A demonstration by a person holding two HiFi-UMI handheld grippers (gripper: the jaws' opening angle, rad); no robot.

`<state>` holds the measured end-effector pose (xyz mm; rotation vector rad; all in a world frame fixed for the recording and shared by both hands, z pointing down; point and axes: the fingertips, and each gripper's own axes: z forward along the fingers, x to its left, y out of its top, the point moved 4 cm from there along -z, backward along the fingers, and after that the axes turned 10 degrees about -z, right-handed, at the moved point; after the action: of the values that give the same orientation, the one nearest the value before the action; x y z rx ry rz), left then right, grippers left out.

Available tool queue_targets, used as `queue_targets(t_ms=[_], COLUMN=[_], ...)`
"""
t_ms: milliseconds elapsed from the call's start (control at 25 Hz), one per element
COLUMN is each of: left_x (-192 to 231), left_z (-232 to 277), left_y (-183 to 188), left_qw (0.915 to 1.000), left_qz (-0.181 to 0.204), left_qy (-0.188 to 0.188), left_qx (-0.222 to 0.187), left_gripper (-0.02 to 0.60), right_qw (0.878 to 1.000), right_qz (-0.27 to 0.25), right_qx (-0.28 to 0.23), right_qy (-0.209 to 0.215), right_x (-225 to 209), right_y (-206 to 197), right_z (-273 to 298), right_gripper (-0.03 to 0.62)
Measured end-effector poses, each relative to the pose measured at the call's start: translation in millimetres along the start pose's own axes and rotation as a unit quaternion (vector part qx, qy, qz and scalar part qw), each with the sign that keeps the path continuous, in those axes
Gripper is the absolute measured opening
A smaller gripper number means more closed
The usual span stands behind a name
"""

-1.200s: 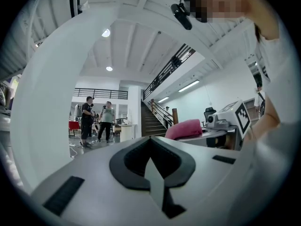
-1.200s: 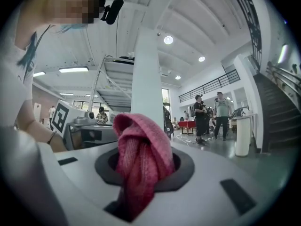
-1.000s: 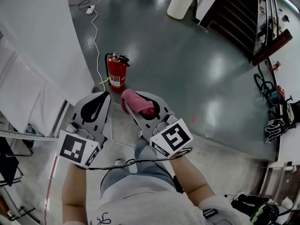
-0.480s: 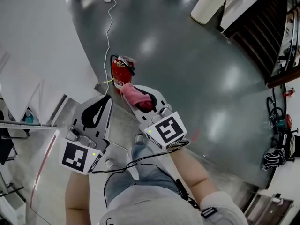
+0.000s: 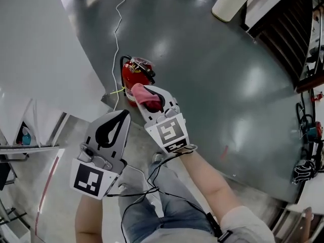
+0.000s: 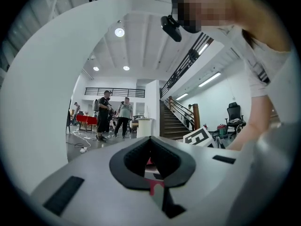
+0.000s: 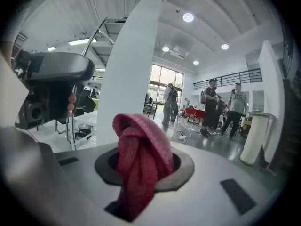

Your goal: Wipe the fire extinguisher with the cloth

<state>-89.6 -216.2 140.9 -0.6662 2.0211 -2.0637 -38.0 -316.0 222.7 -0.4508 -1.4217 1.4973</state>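
The dark, glossy floor (image 5: pixel 212 85) fills most of the head view, with a white wall (image 5: pixel 50 59) along its left. The red fire extinguisher (image 5: pixel 132 74) stands upright on the floor at the foot of that wall, beside a thin white cable (image 5: pixel 117 19).

The right gripper (image 5: pixel 150 96) reaches out toward the extinguisher. Its jaws are clamped on a bunched pink cloth (image 5: pixel 143 94), which bulges out past the tips in the right gripper view (image 7: pixel 140 166). The left gripper (image 5: pixel 112 128) hangs back, nearer the person, its jaws pressed together with nothing between them.

From above, the cloth overlaps the near side of the extinguisher, but contact cannot be confirmed, and the right gripper view shows no red body. The cloth is in hand and brought close, but the wiping itself looks yet to be done.
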Motion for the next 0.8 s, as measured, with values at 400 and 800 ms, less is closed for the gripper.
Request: queue_targets(t_ms=[400,800], left_x=[41.6,77.4], left_z=[4.1,7.2], left_y=[-104.3,-158.9], left_qw=[0.9993,0.9974], left_qz=[0.014,0.037], left_qy=[-0.036,-0.046], left_qx=[0.004,-0.042], left_gripper=[0.008,0.008], right_qw=[0.992,0.967], right_qz=[-0.063,-0.162], right_qx=[0.043,0.003], right_qy=[-0.105,-0.196], right_x=[4.8,7.1], right_y=[-82.0,-100.0], right_z=[71.5,88.1], right_gripper=[0.104,0.1])
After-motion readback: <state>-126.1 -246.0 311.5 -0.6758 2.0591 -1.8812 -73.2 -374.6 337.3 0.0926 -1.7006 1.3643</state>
